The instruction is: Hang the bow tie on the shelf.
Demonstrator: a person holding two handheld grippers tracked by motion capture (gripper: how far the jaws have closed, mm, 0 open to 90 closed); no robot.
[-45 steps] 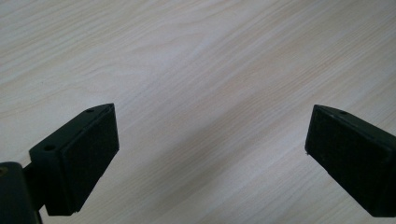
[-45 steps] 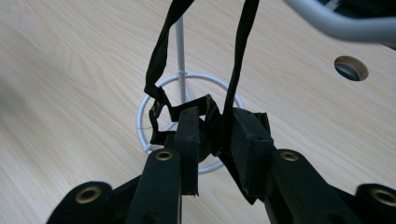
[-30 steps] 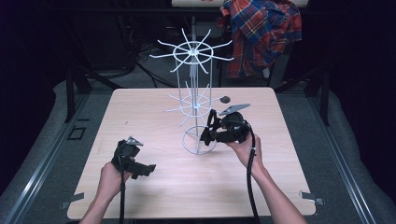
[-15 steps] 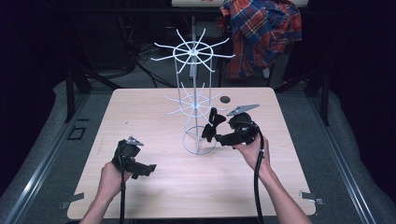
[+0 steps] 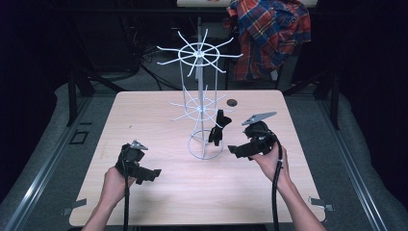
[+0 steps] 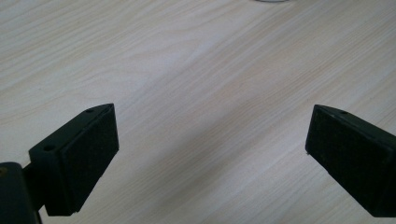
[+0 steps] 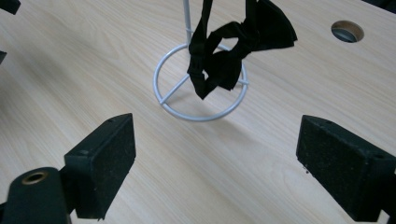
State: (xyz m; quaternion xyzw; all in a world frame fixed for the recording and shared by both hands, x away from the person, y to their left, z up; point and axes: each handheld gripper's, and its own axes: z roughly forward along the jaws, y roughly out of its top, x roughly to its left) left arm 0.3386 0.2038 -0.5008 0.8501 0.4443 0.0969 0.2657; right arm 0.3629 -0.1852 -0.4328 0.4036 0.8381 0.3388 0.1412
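In the high view, a white wire rack (image 5: 201, 103) stands at the centre of the pale wooden counter (image 5: 159, 115), its ring base resting on the wood and two tiers of spokes fanning out from a thin upright pole. A black cloth piece (image 5: 217, 127) hangs from a spoke of the lower tier, just right of the pole, dangling above the ring base. The right gripper (image 5: 235, 150) sits in the lower right of the frame, near the cloth but apart from it, with its jaws pointing left toward the rack; they have just been opening and hold nothing. The left gripper (image 5: 153, 174) is in the lower left, low over the counter and well apart from the rack. A plaid shirt (image 5: 272, 33) hangs over something behind the counter at the upper right, and a small round hole (image 5: 232, 102) lies in the wood right of the rack.

In the left gripper view, the two black jaws stand wide apart at the bottom corners, with bare wood grain between them.

In the right gripper view, the jaws again stand wide apart and empty at the lower corners. The black cloth piece (image 7: 233, 51) hangs at the upper centre over the white ring base (image 7: 201, 81), and the round hole (image 7: 347, 31) shows at the upper right
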